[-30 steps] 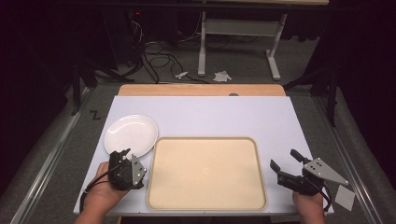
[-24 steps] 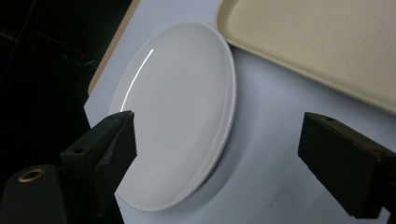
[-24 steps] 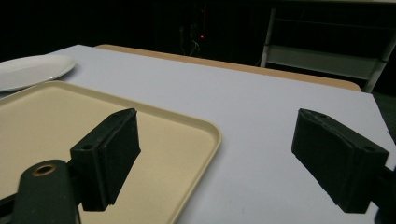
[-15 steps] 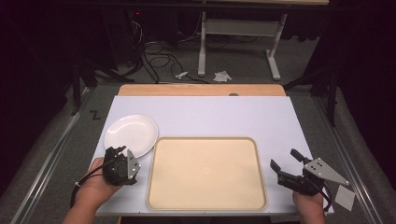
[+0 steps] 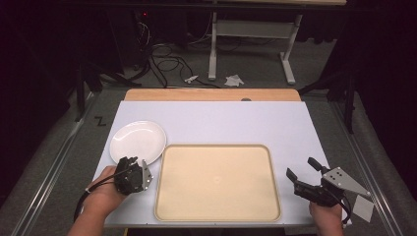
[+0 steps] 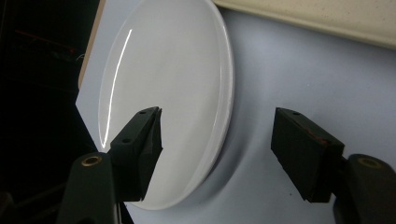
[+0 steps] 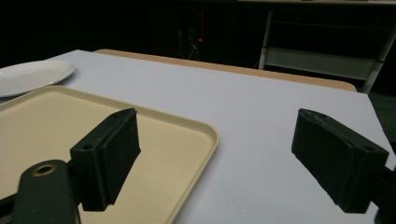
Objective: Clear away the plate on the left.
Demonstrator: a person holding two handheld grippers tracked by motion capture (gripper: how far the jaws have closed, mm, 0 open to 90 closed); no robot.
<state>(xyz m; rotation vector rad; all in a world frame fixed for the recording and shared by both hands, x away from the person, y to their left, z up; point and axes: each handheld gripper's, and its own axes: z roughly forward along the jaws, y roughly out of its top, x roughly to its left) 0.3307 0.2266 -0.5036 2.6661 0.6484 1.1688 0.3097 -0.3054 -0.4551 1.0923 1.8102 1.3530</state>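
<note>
Now the left gripper (image 6: 217, 140) is spread wide at the near edge of the white plate (image 5: 137, 141), by the table's (image 5: 236, 118) left edge, maybe to grab its rim. Beside it, the tan tray (image 5: 217, 181) is bare. Near the right corner, the right gripper (image 5: 302, 169) waits, spread wide too. Under the plate's rim is hidden.
</note>
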